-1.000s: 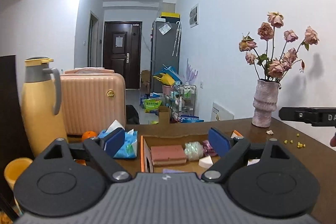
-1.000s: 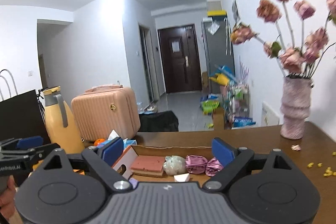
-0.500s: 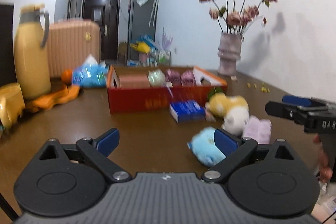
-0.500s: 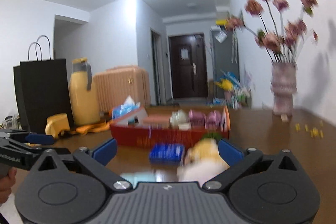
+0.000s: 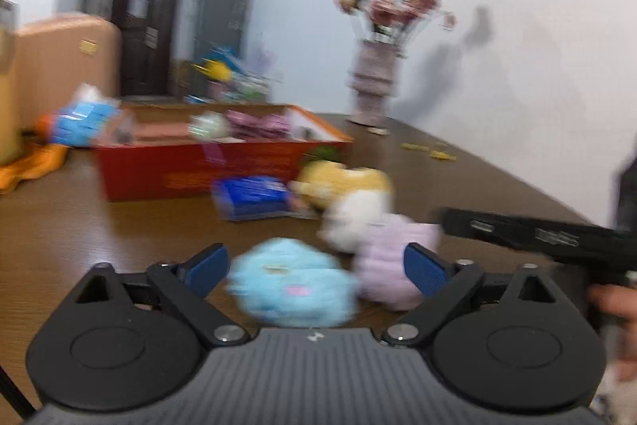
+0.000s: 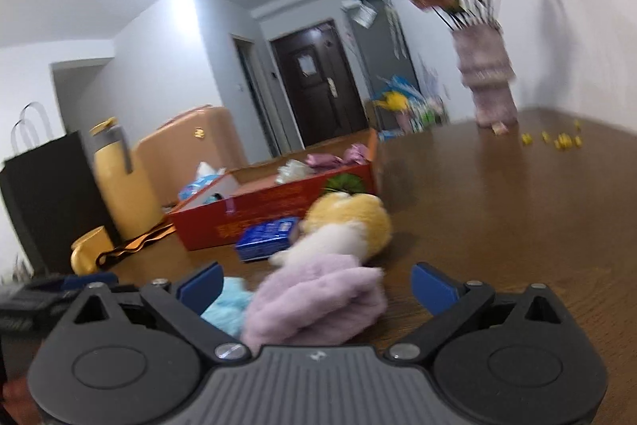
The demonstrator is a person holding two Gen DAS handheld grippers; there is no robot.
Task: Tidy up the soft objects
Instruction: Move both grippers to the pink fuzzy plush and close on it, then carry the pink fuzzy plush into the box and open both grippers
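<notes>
A light blue plush lies on the brown table between the open jaws of my left gripper. A lilac plush lies just right of it, and a yellow and white plush behind. In the right wrist view the lilac plush lies between the open jaws of my right gripper, with the blue plush at its left and the yellow plush behind. The red box holds several soft items. The right gripper's body shows at the right of the left wrist view.
A blue packet lies in front of the red box. A vase of dried roses stands at the back right. A yellow jug, a black bag and a peach suitcase stand at the left.
Both grippers have dropped low and moved in on the plush toys. The blue plush now lies between the left jaws and the lilac plush between the right jaws. Both views are blurred by motion.
</notes>
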